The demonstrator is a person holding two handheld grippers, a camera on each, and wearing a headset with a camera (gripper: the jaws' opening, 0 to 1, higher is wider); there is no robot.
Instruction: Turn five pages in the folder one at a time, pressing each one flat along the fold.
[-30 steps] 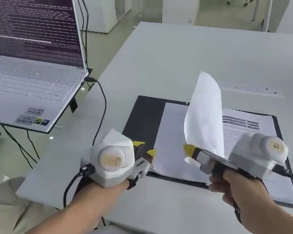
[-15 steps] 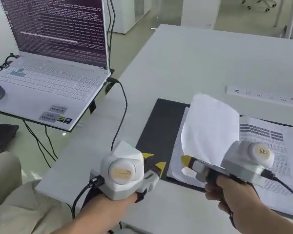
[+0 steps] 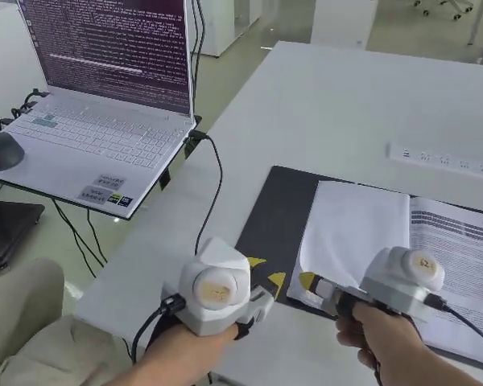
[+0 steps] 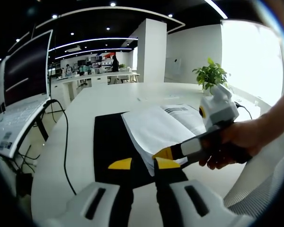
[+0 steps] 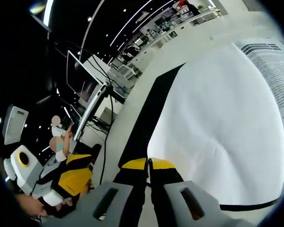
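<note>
Right gripper point(image 3: 308, 281): jaws clenched on near edge of blank white paper page point(image 3: 354, 229). Left gripper point(image 3: 267, 272): jaws parted, empty, just left of it over open black plastic folder point(image 3: 278, 209). Lies flat on white table point(image 3: 338, 104) — long axis left to right, fold running away from person. Page slightly bowed, down on left half — printed sheet point(image 3: 459, 241) on right.
</note>
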